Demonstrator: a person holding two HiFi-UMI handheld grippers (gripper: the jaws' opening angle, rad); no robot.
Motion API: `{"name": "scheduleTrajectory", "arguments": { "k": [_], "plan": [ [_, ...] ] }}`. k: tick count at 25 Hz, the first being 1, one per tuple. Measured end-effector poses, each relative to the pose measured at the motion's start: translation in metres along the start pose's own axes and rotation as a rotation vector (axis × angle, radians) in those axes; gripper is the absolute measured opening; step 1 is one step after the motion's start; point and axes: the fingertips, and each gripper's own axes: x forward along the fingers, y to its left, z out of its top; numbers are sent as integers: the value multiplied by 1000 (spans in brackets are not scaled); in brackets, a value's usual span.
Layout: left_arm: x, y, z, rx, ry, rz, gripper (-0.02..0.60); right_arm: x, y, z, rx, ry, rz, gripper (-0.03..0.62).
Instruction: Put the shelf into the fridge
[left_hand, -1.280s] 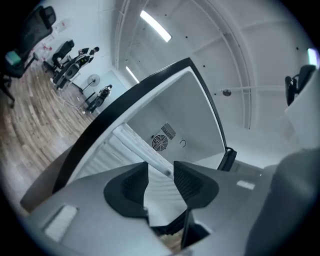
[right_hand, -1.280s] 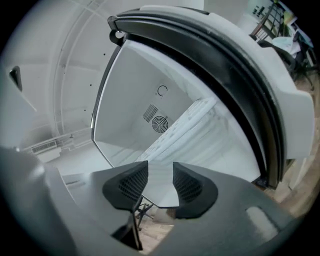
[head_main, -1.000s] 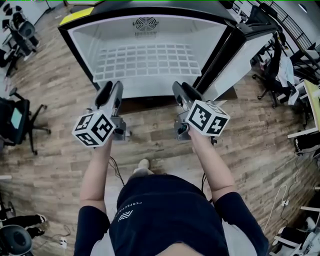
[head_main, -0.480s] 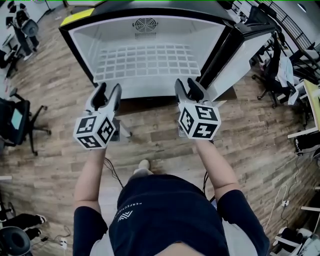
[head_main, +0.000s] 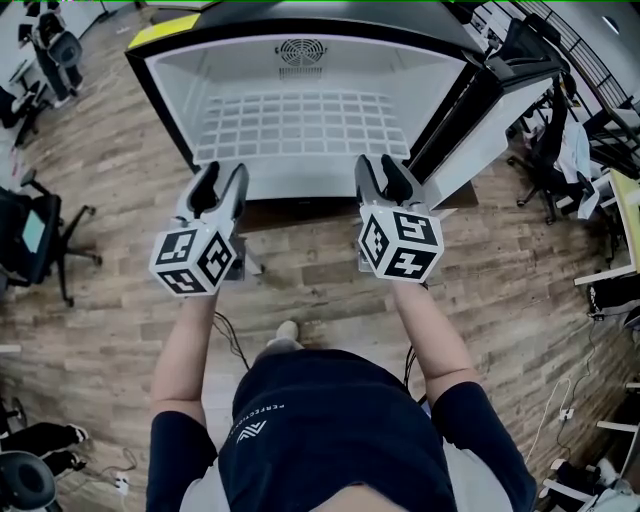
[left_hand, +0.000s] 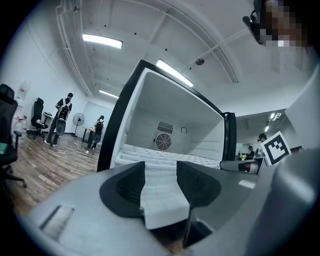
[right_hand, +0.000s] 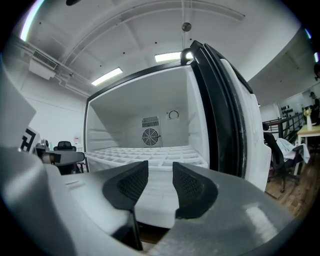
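Note:
The open fridge (head_main: 160, 90) stands in front of me, and the white grid shelf (head_main: 305, 125) lies flat inside it, below the rear fan. My left gripper (head_main: 222, 178) hovers just before the fridge's lower front edge, open and empty. Its jaws have just been spreading wide, then came in slightly, with nothing between them. Level with it, my right gripper (head_main: 382, 170) is also open and empty. The left gripper view shows the left gripper (left_hand: 161, 175) aimed at the shelf (left_hand: 165, 156). In the right gripper view, the right gripper (right_hand: 160, 176) faces the shelf (right_hand: 150, 151) front on.
The fridge door (head_main: 495, 105) hangs open at the right, close to my right gripper. Office chairs (head_main: 35, 235) stand at the left and more chairs (head_main: 555, 150) at the right. People (left_hand: 62, 115) stand far off on the wooden floor. A cable (head_main: 232, 345) trails by my feet.
Both grippers have rolled upright, the right one more. The left jaws have spread apart. Neither hand has shifted much before the fridge.

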Motion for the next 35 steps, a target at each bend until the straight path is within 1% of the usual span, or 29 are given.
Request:
{"name": "scheduleTrajectory", "arguments": {
  "k": [4, 9, 17, 21, 26, 32, 35],
  "plan": [
    [8, 3, 0, 0, -3, 3, 202, 8, -3, 1, 3, 8, 1, 152],
    [18, 8, 2, 46, 4, 23, 194, 19, -5, 5, 23, 3, -24, 152],
    [27, 12, 3, 43, 0, 37, 181, 28, -8, 6, 10, 9, -36, 149],
    [33, 16, 3, 56, 12, 38, 170, 35, -11, 7, 8, 14, -48, 144],
    [42, 22, 4, 75, 6, 52, 150, 46, -13, 8, -1, 21, -63, 143],
    [47, 23, 6, 58, 1, 46, 159, 51, -14, 10, -7, 22, -72, 143],
    [46, 19, 4, 33, 10, 24, 191, 49, -14, 9, 15, 21, -48, 146]
  ]
}}
